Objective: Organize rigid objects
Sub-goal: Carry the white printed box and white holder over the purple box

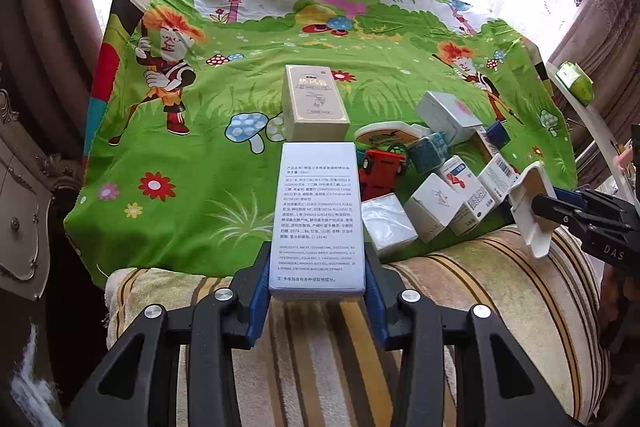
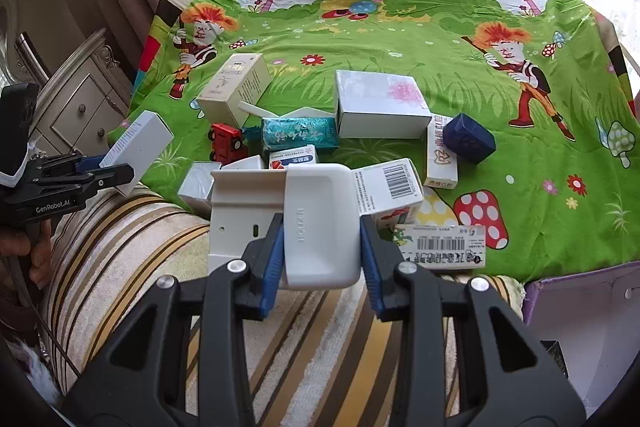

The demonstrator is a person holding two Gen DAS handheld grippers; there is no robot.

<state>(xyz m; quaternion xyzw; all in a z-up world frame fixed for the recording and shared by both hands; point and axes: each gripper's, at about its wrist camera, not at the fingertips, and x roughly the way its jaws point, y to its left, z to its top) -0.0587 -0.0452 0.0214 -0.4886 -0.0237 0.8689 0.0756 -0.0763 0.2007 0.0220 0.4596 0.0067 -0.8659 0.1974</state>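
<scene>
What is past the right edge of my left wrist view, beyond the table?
Observer: A purple box sits beside the cloth.
Operator: What is the right hand-held gripper gripping?
Observer: A white holder, lettered HOLDER, pinched between both pads.
Operator: Anything behind that holder?
Observer: A flat label card with barcodes lies on the cloth's near edge.

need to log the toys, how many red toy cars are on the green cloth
1. The red toy car sits at the left edge of the box pile, just in front of the beige box and left of the teal packet. Boxes could hide another.
</scene>
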